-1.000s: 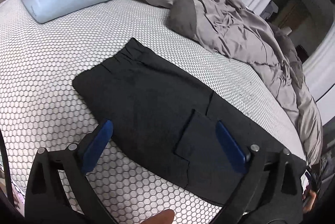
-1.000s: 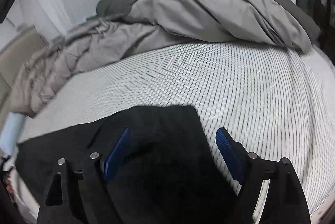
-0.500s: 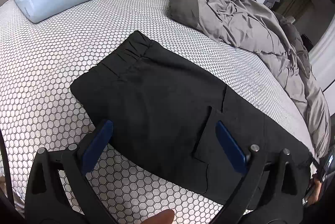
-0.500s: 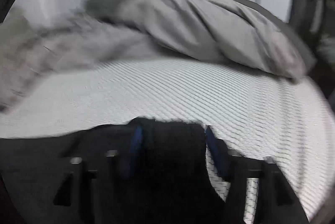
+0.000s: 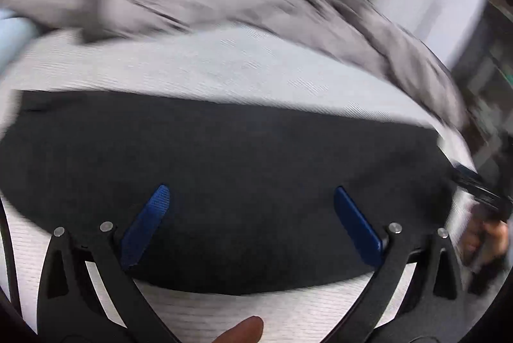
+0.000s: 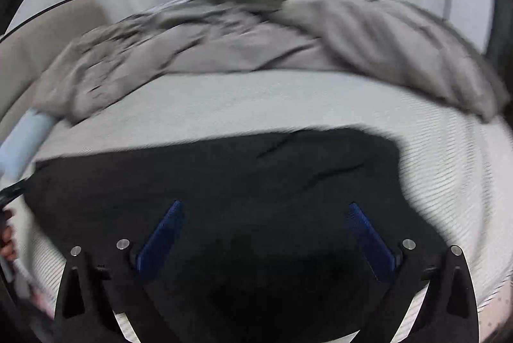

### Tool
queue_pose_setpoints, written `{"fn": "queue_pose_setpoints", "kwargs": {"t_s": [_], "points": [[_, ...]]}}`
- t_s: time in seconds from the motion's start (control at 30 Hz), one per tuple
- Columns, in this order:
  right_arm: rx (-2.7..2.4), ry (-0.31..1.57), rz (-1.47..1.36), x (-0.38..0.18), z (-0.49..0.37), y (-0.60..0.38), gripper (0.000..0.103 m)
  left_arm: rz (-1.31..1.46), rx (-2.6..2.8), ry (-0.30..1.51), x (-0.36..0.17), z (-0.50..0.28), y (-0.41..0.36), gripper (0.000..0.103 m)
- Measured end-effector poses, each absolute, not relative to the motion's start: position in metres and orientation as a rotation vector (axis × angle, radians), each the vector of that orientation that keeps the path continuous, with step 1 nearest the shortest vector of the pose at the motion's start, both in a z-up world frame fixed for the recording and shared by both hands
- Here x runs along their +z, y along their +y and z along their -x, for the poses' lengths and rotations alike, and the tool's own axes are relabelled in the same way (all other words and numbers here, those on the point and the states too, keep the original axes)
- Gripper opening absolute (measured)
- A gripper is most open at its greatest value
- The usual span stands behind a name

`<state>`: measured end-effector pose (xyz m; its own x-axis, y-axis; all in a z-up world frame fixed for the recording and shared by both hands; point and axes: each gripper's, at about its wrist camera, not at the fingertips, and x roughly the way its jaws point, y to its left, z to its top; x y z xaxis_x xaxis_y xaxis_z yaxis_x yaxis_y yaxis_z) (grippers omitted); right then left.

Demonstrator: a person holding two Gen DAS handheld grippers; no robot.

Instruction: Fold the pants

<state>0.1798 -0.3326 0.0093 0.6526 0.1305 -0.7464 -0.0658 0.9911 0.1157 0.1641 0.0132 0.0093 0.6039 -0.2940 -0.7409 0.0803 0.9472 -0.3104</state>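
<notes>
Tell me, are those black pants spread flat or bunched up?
Spread flat. The pants lie as one smooth dark sheet on the white mattress; blur hides whether they are already folded over.

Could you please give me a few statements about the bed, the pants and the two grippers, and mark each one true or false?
1. The black pants lie flat on the white mattress. True.
2. The right gripper is shut on the pants. False: its jaws stand wide apart, having just opened, and grip nothing.
3. A grey duvet is bunched up beyond the pants. True.
4. The left gripper holds a pillow. False: its jaws stand open over the pants.
5. The pants are red. False: black.
</notes>
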Motion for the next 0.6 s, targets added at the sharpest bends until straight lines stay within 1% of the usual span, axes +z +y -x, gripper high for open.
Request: {"fn": "queue_pose_setpoints", "kwargs": {"t_s": [0.13, 0.23, 0.3, 0.33, 0.47, 0.6], "points": [[0.214, 0.937, 0.011, -0.023, -0.179, -0.275, 0.103, 0.13, -0.315, 0.973, -0.008, -0.178, -0.053, 0.102], [0.235, 1.003, 0.147, -0.051, -0.181, -0.251, 0.103, 0.004, -0.319, 1.021, -0.025, -0.183, -0.083, 0.102], [0.215, 1.007, 0.304, -0.068, -0.178, -0.246, 0.103, -0.056, -0.291, 1.064, -0.04, -0.184, -0.093, 0.102], [0.217, 1.004, 0.33, -0.072, -0.176, -0.248, 0.103, -0.077, -0.286, 1.073, -0.045, -0.186, -0.094, 0.102], [0.179, 1.042, 0.261, -0.063, -0.166, -0.303, 0.102, -0.082, -0.294, 1.063, -0.048, -0.186, -0.088, 0.102], [-0.101, 1.038, 0.238, -0.055, -0.145, -0.397, 0.103, -0.101, -0.301, 1.051, -0.052, -0.179, -0.09, 0.102]]}}
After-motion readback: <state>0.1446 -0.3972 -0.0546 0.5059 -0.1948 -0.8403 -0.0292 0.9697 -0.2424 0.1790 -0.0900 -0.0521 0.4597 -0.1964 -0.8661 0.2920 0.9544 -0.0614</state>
